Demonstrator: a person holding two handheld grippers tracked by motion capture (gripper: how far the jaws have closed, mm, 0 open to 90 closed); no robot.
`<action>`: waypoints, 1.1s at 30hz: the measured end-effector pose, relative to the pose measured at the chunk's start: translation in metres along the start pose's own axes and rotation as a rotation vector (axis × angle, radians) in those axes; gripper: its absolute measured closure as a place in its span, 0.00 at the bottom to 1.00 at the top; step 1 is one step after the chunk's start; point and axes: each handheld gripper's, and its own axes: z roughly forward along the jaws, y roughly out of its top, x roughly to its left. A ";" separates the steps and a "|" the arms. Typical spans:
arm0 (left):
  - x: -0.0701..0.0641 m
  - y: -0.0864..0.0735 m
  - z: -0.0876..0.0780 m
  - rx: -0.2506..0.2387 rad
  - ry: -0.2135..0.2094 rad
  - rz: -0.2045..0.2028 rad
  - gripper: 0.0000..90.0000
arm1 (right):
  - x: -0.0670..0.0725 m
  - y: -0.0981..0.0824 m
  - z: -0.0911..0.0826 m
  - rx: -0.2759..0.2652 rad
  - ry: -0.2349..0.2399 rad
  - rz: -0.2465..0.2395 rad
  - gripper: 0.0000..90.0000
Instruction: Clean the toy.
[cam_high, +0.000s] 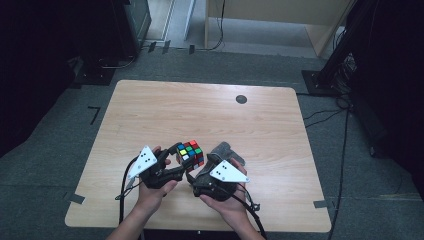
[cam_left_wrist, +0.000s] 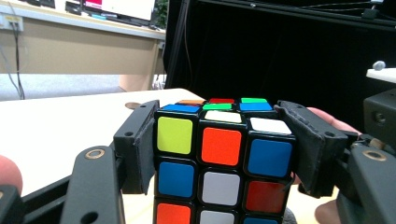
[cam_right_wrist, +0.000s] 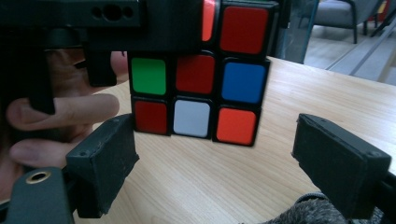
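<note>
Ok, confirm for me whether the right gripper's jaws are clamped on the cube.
No: the right gripper has its jaws spread apart below the cube, neither one touching it.

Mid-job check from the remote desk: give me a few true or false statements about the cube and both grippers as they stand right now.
1. The left gripper is shut on the puzzle cube. True: its pads press on the cube's two sides.
2. The right gripper also clamps the cube. False: its jaws stand open, apart from the cube, which hangs beyond them.
3. The cube's colours are scrambled. True: one face mixes yellow, orange, blue, white and red.
4. The cube lies flat on the table. False: in the right gripper view it hangs above the wood, held up by the left gripper.
5. The table has a dark round grommet near its far edge. True.
</note>
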 end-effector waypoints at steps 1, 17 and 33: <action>-0.001 0.000 0.001 0.003 0.000 0.005 0.38 | 0.001 0.000 0.000 -0.002 -0.004 0.000 0.15; -0.005 -0.001 0.006 0.011 -0.060 -0.039 0.37 | 0.006 -0.002 -0.003 -0.047 -0.055 -0.017 0.38; 0.026 0.008 -0.008 -0.011 -0.144 -0.060 0.25 | -0.034 0.004 -0.014 0.010 -0.033 0.011 0.38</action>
